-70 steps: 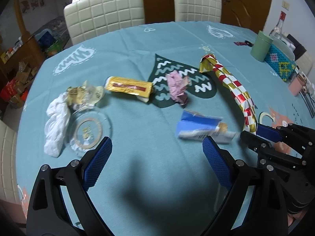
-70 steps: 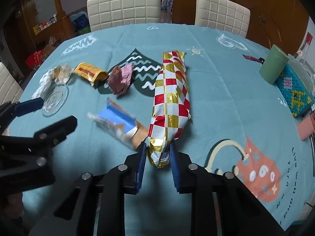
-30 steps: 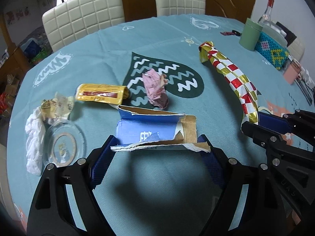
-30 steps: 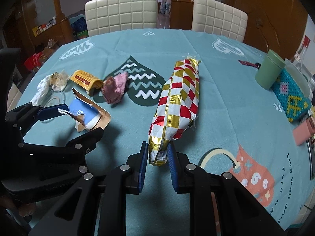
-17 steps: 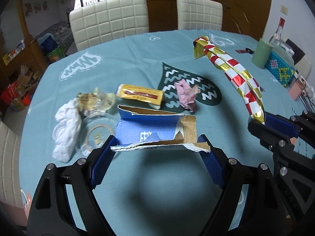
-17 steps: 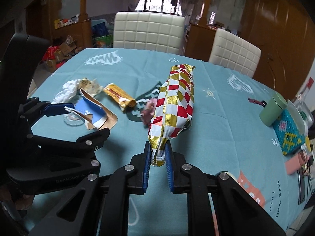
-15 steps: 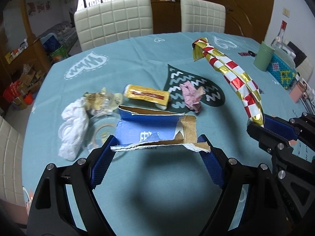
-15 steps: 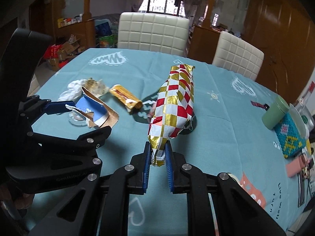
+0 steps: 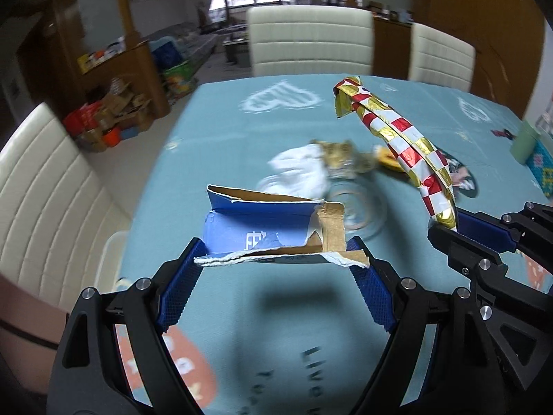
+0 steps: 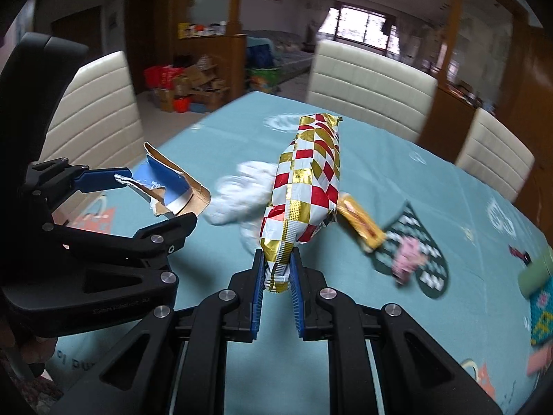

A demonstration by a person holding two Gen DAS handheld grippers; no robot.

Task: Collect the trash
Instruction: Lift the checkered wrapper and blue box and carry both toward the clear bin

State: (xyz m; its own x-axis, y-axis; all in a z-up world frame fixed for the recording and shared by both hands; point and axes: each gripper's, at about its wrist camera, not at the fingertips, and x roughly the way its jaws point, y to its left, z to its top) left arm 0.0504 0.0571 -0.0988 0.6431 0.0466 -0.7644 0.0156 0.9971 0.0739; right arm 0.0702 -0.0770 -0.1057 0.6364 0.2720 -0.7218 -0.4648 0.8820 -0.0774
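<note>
My left gripper (image 9: 276,266) is shut on a torn blue cardboard box (image 9: 266,228) and holds it above the teal tablecloth (image 9: 214,138); the box also shows in the right wrist view (image 10: 169,186). My right gripper (image 10: 278,276) is shut on the end of a long red, white and gold checkered wrapper (image 10: 304,180), lifted off the table; the wrapper also shows in the left wrist view (image 9: 404,145). On the table lie a white crumpled tissue (image 9: 300,169), a glass ashtray (image 9: 356,207), a yellow snack wrapper (image 10: 361,224) and a pink crumpled paper (image 10: 409,259).
Cream padded chairs stand at the left (image 9: 45,186) and at the far side (image 9: 311,41) of the table. A green cup (image 9: 525,145) and a patterned box (image 10: 542,311) sit at the right. Cardboard boxes (image 9: 110,117) clutter the floor to the left.
Both grippers have swung left with their loads, toward the table's left edge and the chair. The trash on the table now sits to the right of the held box.
</note>
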